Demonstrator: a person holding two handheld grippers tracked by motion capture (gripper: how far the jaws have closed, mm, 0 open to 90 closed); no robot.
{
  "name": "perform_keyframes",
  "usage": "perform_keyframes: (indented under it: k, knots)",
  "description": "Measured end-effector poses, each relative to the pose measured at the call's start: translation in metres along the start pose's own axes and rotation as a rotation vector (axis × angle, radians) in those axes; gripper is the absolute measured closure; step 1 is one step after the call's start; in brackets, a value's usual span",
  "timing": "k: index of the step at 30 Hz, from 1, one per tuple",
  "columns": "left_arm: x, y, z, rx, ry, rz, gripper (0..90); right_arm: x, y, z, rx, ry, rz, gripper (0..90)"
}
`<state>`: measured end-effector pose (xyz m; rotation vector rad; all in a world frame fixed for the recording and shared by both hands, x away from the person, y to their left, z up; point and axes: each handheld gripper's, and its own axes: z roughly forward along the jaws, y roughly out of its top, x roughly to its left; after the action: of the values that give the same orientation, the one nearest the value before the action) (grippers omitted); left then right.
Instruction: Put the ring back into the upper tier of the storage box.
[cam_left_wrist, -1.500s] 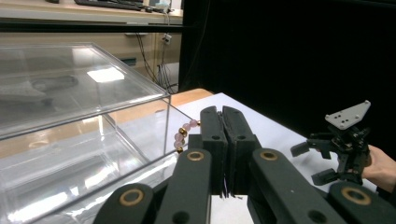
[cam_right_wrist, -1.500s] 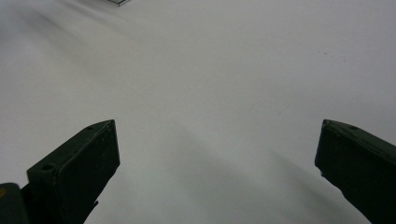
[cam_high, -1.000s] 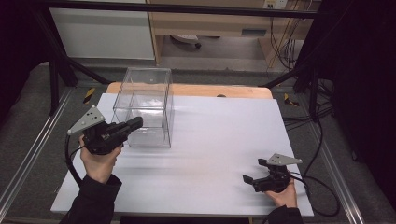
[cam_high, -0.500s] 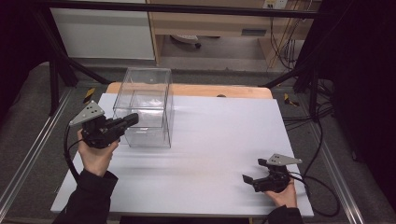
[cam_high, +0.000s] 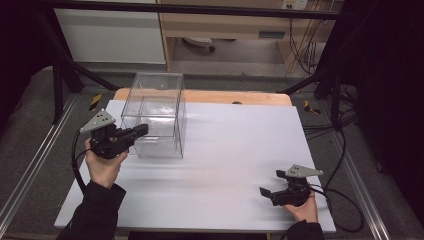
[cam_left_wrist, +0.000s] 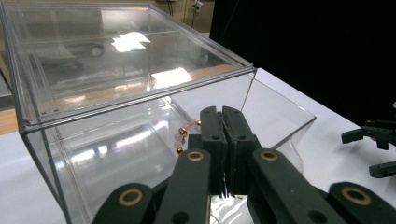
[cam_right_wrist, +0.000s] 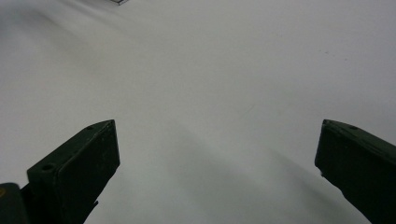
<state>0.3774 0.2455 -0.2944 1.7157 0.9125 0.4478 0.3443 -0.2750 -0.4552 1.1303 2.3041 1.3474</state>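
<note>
Beads (cam_left_wrist: 183, 136), pink with gold ones between, peek out just left of my left claw (cam_left_wrist: 223, 114), whose two jaws are pressed flat together; I think the strand is nipped between them, though the pinch itself is hidden behind the jaws. Straight ahead of that claw, almost against its tips, stands the clear plastic box (cam_left_wrist: 116, 88), its lid lying level above my jaws and its open front facing me. From the high view my left claw (cam_high: 141, 131) points at the box's (cam_high: 155, 117) near left side, level with its lower half.

Under both claws spreads a white tabletop (cam_high: 225, 155), matte and bare, with soft grey shadows. Beyond the box, a strip of pale wood (cam_high: 210, 96) edges the white sheet on its far side. My right claw (cam_high: 266, 192) rests low on the sheet, well apart from the box, near the front right corner, jaws spread wide with nothing between them; in its own view the two black jaws frame plain white surface (cam_right_wrist: 210, 93).

Around the table the room is dim: grey carpeted floor (cam_high: 30, 130), metal rails (cam_high: 30, 172) down either side, black frame legs (cam_high: 60, 75), cables (cam_high: 345, 145) trailing off past my right claw, and a white cabinet (cam_high: 112, 35) beside a wooden desk (cam_high: 225, 22) far ahead.
</note>
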Motion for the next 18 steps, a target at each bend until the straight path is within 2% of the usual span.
perform_keyframes:
  k: [4,9,15,18]
  knots:
    - [0.0,0.002,0.001,0.019,0.006,0.005,87.1,0.0,0.0,0.0,0.001,0.0,0.004,0.4]
    - [0.0,0.007,-0.001,0.019,0.012,0.017,84.8,0.0,0.0,-0.001,-0.003,0.0,0.006,0.4]
    - [0.0,0.014,-0.012,0.011,0.023,0.044,69.4,0.0,0.0,-0.001,-0.003,0.0,0.006,0.4]
    - [0.0,0.016,-0.018,0.014,0.03,0.056,58.6,0.0,0.0,-0.001,-0.004,0.0,0.004,0.4]
